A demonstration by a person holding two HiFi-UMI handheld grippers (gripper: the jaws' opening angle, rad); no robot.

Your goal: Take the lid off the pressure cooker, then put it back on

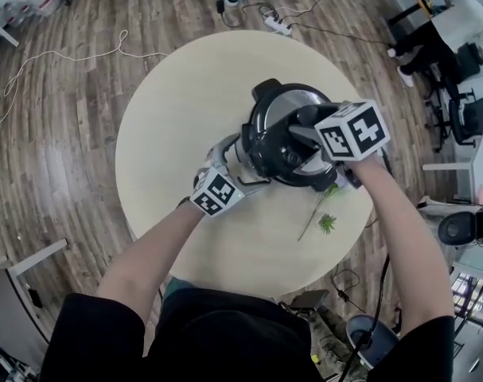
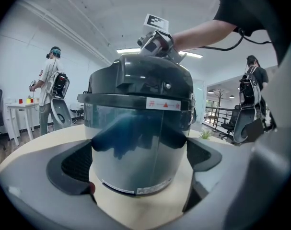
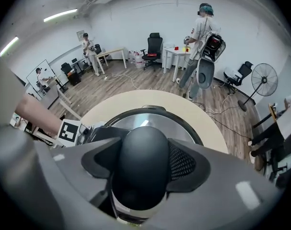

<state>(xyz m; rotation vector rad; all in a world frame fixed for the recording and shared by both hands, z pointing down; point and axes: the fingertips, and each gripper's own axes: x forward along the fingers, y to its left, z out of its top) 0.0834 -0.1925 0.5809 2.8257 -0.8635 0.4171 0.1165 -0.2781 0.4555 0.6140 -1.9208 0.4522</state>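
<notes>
Right gripper [image 3: 144, 163]: jaws are clenching the lid handle [image 3: 141, 140], a black rounded knob, with one pad pressing on each side of it. The gripper is pointing steeply down onto the top of the cooker. The lid [image 3: 131, 120] is sitting closed on the pot, its silver dome and black rim showing round the handle.

Left gripper [image 2: 140, 163]: jaws are grasping the pressure cooker [image 2: 135, 128] by its body, low down. Both pads are touching the steel wall, and the gripper is lying near level just above the table [image 2: 49, 135]. In the head view it is sitting at the cooker's left side, its marker cube toward the person.

The cooker is standing upright on the round pale table, a bit right of centre in the head view. Both forearms are reaching over the near edge to it, and the right gripper's marker cube is covering part of the lid.

A green sprig [image 1: 321, 216] is lying on the table near the cooker, on the person's side, touching neither gripper.

Further out, a white cable [image 1: 66, 54] is trailing over the wooden floor [image 1: 58, 150]. A person wearing a backpack rig [image 3: 203, 42] is standing by a small white table [image 3: 176, 51]. An office chair [image 3: 155, 44] is standing nearby and a fan [image 3: 264, 83] is standing at the right.
</notes>
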